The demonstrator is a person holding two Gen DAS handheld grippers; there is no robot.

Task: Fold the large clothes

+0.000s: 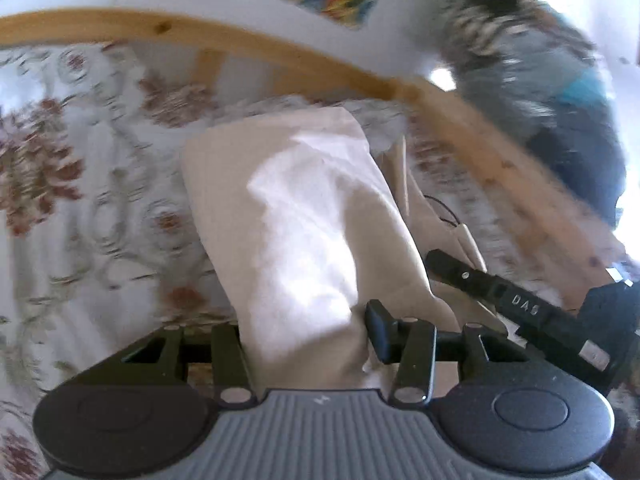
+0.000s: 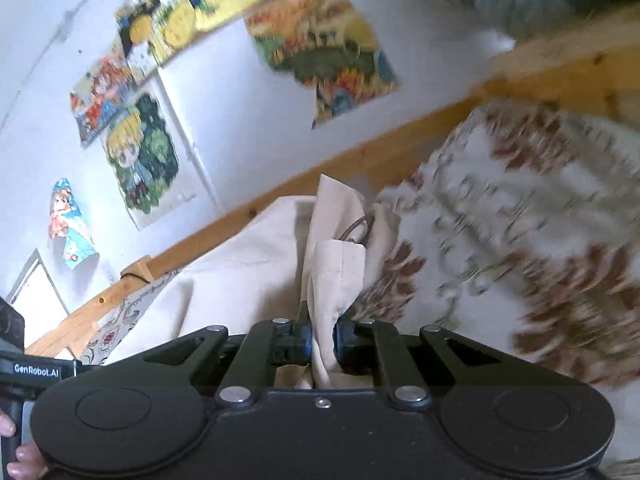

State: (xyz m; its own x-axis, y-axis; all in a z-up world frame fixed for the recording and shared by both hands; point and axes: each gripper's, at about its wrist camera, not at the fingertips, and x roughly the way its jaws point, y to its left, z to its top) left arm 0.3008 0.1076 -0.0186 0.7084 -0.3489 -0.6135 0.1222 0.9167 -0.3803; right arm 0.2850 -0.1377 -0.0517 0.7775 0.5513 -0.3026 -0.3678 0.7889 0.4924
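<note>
A large cream garment [image 1: 304, 208] lies on a floral bedspread [image 1: 88, 168], with part of it lifted off the bed. My left gripper [image 1: 306, 334] is shut on a thick bunch of this cloth. The cloth hides its left finger, and its right finger [image 1: 378, 330] presses against the fabric. In the right wrist view my right gripper [image 2: 323, 340] is shut on a narrow folded edge of the same garment [image 2: 336, 276]. That right gripper's black body [image 1: 520, 304] reaches in from the right, close beside the left one. A dark drawstring [image 2: 356, 228] shows in the folds.
A wooden bed rail [image 1: 280, 50] runs along the far side, in front of a white wall with colourful posters [image 2: 140, 164]. A blurred grey and dark fuzzy bundle [image 1: 532, 80] hangs at the upper right. A hand [image 2: 16, 452] holds the other device at the left edge.
</note>
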